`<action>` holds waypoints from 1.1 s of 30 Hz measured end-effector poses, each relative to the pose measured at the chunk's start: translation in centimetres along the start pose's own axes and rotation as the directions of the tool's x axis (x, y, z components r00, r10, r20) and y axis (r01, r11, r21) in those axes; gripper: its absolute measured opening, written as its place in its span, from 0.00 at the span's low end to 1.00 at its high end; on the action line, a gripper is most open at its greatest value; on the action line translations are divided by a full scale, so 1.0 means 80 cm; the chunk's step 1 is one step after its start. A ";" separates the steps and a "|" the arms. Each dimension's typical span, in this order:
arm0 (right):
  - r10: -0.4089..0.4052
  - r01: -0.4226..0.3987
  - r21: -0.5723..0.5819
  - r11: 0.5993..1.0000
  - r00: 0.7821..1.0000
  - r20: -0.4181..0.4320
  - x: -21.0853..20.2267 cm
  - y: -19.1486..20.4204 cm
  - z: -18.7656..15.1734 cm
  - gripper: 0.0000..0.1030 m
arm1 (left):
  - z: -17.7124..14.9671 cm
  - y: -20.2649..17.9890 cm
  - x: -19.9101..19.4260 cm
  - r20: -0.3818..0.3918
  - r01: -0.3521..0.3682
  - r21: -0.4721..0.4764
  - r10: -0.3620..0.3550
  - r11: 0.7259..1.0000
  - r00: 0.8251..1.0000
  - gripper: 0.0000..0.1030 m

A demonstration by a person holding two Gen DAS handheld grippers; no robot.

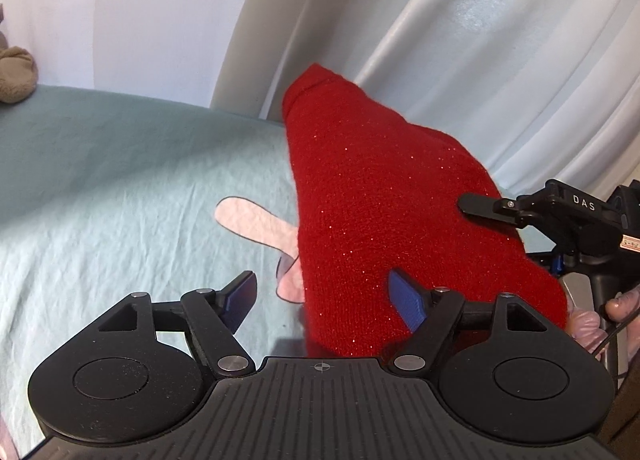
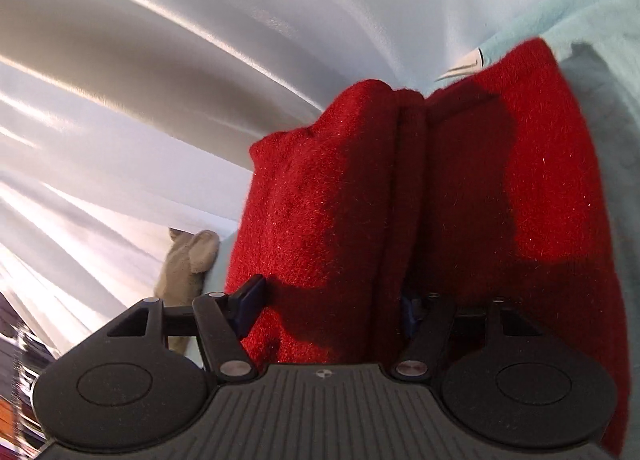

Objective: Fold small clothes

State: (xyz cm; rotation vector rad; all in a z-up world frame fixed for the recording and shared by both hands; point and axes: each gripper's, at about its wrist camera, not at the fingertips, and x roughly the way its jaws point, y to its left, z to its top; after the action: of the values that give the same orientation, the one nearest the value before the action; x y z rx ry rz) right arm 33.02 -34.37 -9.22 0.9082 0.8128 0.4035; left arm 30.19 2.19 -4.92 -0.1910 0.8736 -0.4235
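Left gripper [image 1: 320, 296] wide open, empty, near red knit garment [image 1: 360, 200] lifted above pale-green sheet [image 1: 100, 180]. Right gripper [image 2: 332, 300] spread around fabric; pinch unclear. Mid-fold; next lay flat.

Red sock [image 1: 384, 196] (lifted) blocking sheet [image 1: 100, 180]

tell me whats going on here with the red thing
A person holds a gripper in each hand and is working on a red knit garment, lifted above a pale green sheet. The right gripper has a bunched fold of it between its fingers, though a firm clamp cannot be confirmed. The left gripper is open, with the lower part of the cloth hanging between its fingers. A pink cloth lies on the sheet behind.
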 end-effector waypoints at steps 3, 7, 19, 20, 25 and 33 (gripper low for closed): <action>0.022 -0.022 0.013 1.000 1.000 -0.007 0.006 -0.004 0.003 0.63 | -0.001 0.001 -0.001 0.006 0.002 -0.006 -0.002 1.000 1.000 0.76; -0.069 0.071 -0.085 0.994 0.997 0.033 0.012 0.026 -0.011 0.39 | -0.002 -0.001 -0.010 0.017 -0.033 -0.010 0.033 0.999 0.999 0.76; -0.244 0.430 -0.483 0.763 0.883 0.400 -0.085 0.123 -0.048 0.33 | -0.039 -0.061 -0.026 -0.050 0.003 0.210 0.008 0.978 0.999 0.79; -0.271 0.453 -0.483 0.749 0.875 0.401 -0.085 0.116 -0.048 0.33 | -0.042 -0.063 -0.015 -0.068 0.002 0.199 0.012 0.980 0.998 0.80; -0.466 0.551 -0.354 0.756 0.832 0.299 -0.073 0.048 -0.043 0.62 | -0.041 -0.059 -0.005 -0.128 0.024 0.135 -0.007 0.991 0.992 0.81; -0.354 0.550 -0.392 0.738 0.809 0.469 -0.144 0.121 -0.092 0.57 | -0.001 -0.073 -0.052 -0.005 0.016 0.133 -0.016 0.991 1.000 0.82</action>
State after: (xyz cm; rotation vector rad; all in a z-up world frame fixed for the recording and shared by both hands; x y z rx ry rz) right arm 20.15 -32.10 1.26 0.2353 0.5128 -0.0089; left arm 26.14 -1.26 -0.14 -0.0749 0.8452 -0.4957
